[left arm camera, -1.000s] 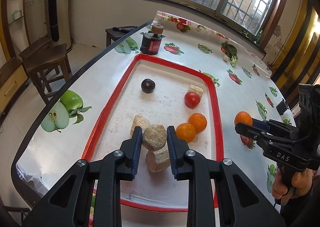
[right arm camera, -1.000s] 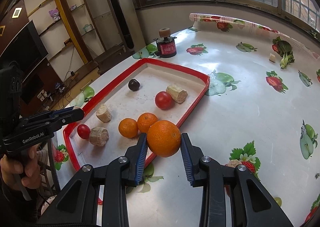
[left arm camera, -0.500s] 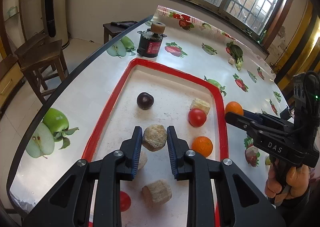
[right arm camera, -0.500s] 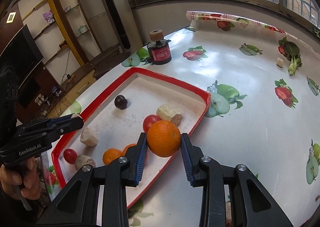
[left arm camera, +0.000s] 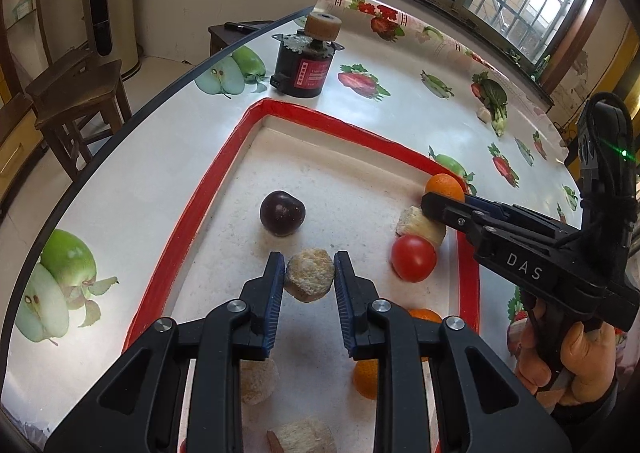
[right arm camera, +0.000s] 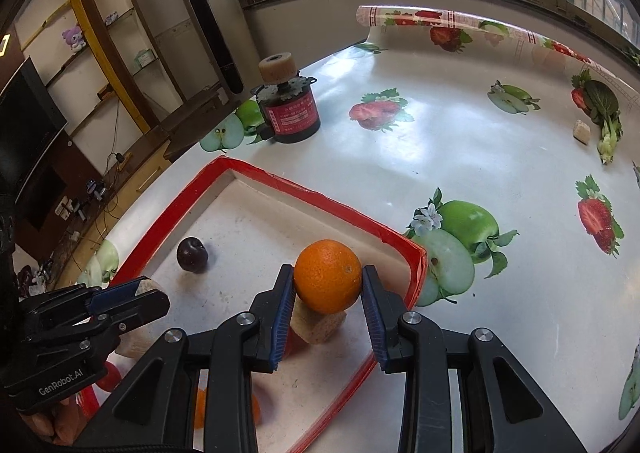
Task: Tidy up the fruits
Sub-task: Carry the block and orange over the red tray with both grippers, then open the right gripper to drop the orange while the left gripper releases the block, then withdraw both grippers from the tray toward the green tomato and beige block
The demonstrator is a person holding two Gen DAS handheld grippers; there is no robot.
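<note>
My left gripper (left arm camera: pixel 309 279) is shut on a beige rough lump (left arm camera: pixel 309 274) and holds it above the red-rimmed tray (left arm camera: pixel 208 189), just short of a dark plum (left arm camera: pixel 282 212). My right gripper (right arm camera: pixel 327 285) is shut on an orange (right arm camera: pixel 327 275) and holds it over the tray's far right corner (right arm camera: pixel 416 253). In the tray lie a red tomato (left arm camera: pixel 413 258), a beige chunk (left arm camera: pixel 412 222), two oranges (left arm camera: pixel 366 377) partly hidden by my fingers, and more beige lumps (left arm camera: pixel 256 379). The plum also shows in the right wrist view (right arm camera: pixel 192 254).
A black and red motor with a beige roller (left arm camera: pixel 306 61) stands on the fruit-print tablecloth just beyond the tray. A small beige piece (right arm camera: pixel 582 131) lies far right. Wooden stools (left arm camera: pixel 76 93) stand past the table's left edge.
Both grippers have moved forward over the tray with their loads. The right gripper's orange went from outside the tray's right rim to above its far corner. The left lump now nears the plum.
</note>
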